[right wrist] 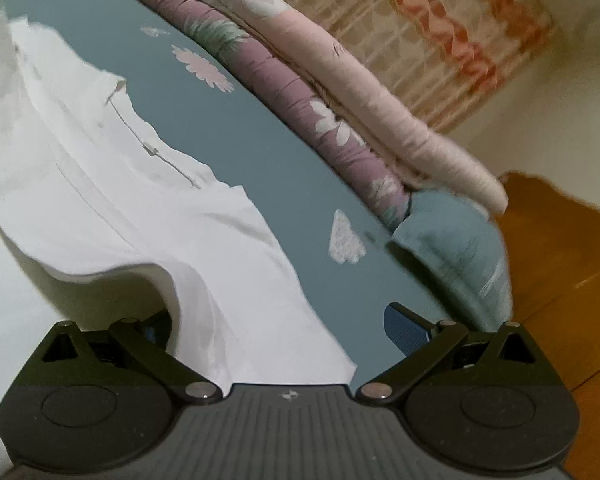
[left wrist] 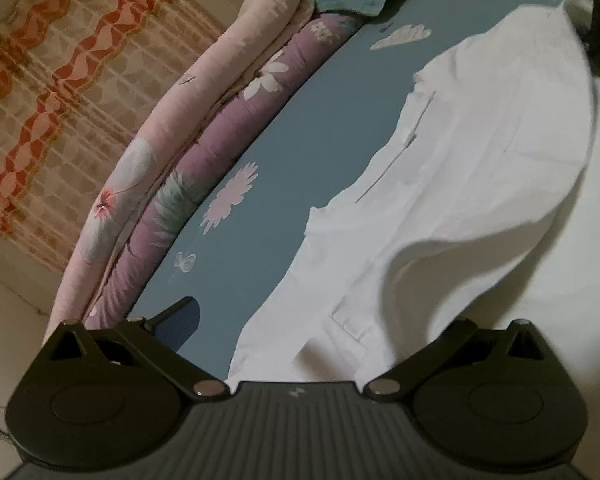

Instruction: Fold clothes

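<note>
Where it drapes the blue sheet (left wrist: 300, 152), white garment (left wrist: 480, 184), rumpled.

The bed (left wrist: 300, 152) is covered by a blue-grey sheet printed with pale daisies and a small butterfly. A white garment (left wrist: 480, 184) lies spread on it, one edge lifted into a soft fold with shadow under it. Along the far side of the bed a mauve floral quilt (left wrist: 236, 120) is rolled into a long bolster, and a pink floral quilt (left wrist: 172, 120) rests against it. A teal pillow (right wrist: 452, 232) sits at the end of the rolls.
</note>
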`<action>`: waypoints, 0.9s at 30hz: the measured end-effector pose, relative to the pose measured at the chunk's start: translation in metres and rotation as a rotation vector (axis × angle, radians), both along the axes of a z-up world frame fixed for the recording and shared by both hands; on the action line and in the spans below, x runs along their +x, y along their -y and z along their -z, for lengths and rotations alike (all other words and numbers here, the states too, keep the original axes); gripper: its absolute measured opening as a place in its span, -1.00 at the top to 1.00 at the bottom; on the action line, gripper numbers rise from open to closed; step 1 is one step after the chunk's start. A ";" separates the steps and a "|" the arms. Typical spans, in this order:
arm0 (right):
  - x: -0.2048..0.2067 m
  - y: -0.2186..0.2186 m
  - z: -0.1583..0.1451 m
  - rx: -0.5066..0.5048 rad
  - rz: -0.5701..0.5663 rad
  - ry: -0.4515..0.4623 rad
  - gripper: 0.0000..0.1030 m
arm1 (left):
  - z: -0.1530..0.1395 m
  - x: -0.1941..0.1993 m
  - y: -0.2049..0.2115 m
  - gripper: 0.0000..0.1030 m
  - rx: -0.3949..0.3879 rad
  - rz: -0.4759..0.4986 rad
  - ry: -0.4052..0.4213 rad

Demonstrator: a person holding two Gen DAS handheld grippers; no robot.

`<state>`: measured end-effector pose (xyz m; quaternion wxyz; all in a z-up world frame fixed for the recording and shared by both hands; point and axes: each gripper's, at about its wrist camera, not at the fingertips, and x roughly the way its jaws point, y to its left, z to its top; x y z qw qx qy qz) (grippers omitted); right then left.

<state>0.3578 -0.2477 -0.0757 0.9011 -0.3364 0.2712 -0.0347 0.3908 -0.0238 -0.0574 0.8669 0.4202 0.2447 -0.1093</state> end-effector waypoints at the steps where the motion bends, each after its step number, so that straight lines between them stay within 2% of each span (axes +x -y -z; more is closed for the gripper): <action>1: -0.005 0.002 -0.004 0.019 -0.010 -0.006 -1.00 | -0.006 -0.005 -0.004 -0.99 -0.021 0.020 -0.020; 6: -0.036 0.011 -0.021 0.125 -0.064 -0.047 -1.00 | -0.028 -0.039 -0.035 -0.99 -0.126 0.069 -0.125; 10: -0.056 0.020 -0.027 0.198 -0.073 -0.078 -1.00 | -0.024 -0.069 -0.055 -0.99 -0.101 0.077 -0.167; 16: -0.066 0.021 -0.021 0.163 -0.064 -0.104 -1.00 | 0.005 -0.076 -0.060 -0.99 0.049 0.057 -0.137; 23: -0.062 0.021 -0.021 0.166 -0.059 -0.103 -1.00 | 0.005 -0.055 -0.046 -0.99 0.033 0.080 -0.090; 27: -0.057 0.024 -0.020 0.160 -0.066 -0.109 -1.00 | -0.005 -0.040 -0.052 -0.99 -0.038 0.054 -0.091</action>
